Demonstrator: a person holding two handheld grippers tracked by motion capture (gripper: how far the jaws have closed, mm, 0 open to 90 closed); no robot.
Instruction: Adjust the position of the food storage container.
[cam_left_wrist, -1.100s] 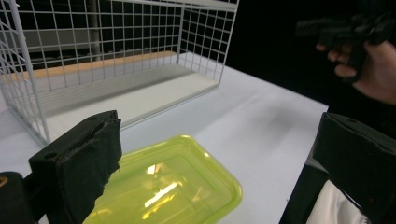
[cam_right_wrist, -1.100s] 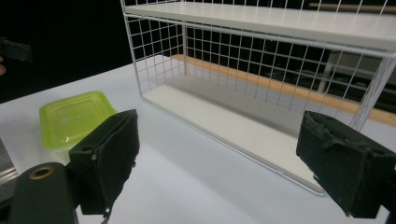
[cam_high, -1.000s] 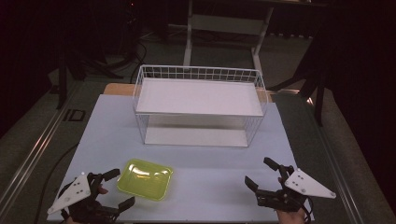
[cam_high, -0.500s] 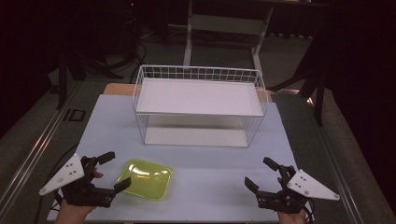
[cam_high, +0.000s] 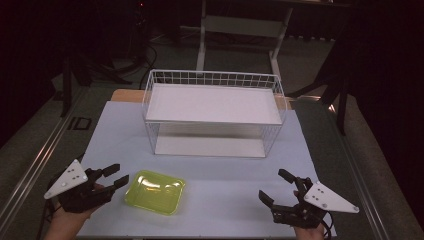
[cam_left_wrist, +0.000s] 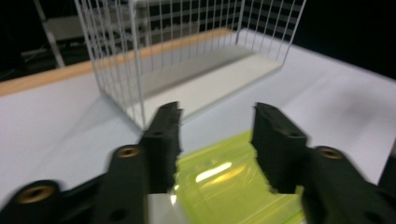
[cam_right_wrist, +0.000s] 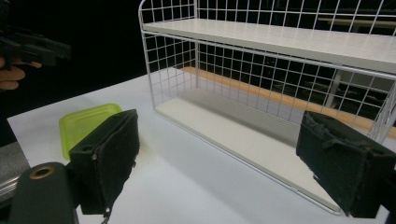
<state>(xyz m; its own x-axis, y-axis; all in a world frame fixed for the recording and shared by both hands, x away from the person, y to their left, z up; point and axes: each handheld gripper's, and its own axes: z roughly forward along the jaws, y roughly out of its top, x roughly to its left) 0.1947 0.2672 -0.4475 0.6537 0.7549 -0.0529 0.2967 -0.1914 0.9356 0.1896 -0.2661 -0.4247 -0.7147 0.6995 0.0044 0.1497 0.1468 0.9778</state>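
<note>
A yellow-green plastic tray (cam_high: 154, 191) lies on the white tabletop near the front, left of centre. My left gripper (cam_high: 120, 174) is open just at the tray's left edge, pointing right at it. In the left gripper view the tray (cam_left_wrist: 219, 186) shows low between the open jaws of my left gripper (cam_left_wrist: 217, 109), with nothing held. My right gripper (cam_high: 271, 184) is open at the front right, well apart from the tray. In the right gripper view the wide-open right gripper (cam_right_wrist: 224, 135) frames the tray (cam_right_wrist: 86, 123) at the far left.
A white wire rack (cam_high: 214, 107) with a shelf board and an open front stands at the middle back of the table; the wire rack (cam_right_wrist: 280, 84) is close ahead of the right gripper. The table's front edge lies just below both hands.
My left gripper has moved forward and turned, so its open jaws now point at the tray's left edge. The tray and the right gripper have stayed about where they were.
</note>
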